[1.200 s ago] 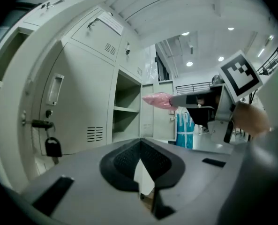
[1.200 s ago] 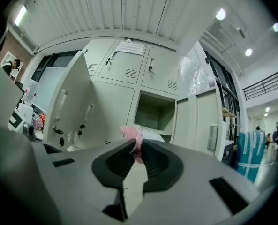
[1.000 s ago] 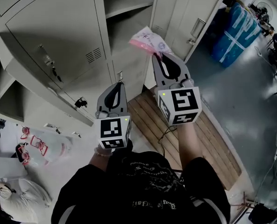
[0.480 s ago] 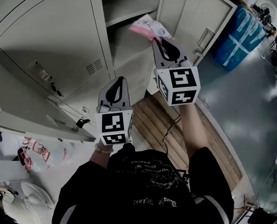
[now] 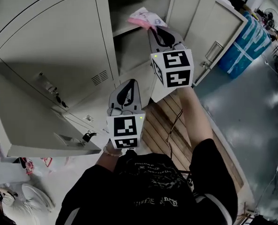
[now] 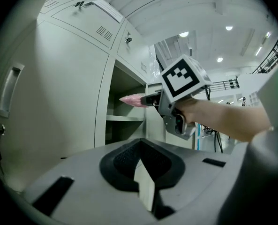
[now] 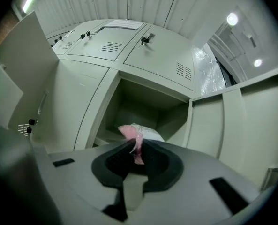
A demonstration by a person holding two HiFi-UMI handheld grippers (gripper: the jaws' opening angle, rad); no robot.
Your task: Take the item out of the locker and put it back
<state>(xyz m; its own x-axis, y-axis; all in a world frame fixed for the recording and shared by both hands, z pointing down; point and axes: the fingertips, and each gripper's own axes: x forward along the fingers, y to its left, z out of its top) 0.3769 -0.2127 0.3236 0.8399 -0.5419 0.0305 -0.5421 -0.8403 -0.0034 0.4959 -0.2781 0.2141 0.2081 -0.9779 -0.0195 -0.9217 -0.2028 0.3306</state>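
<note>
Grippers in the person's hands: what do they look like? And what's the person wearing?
Both the left gripper and the right gripper are pale grey shells, tapering to a tip, with a black teardrop-shaped hollow. Each carries a white cube with black square markers and a tiny green light. The person wears a black short-sleeved top with pale print.

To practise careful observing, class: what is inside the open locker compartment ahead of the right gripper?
Bare grey walls show inside the compartment. The pink packet, pinched by the right gripper, covers part of its floor, so anything behind stays unseen.
</note>
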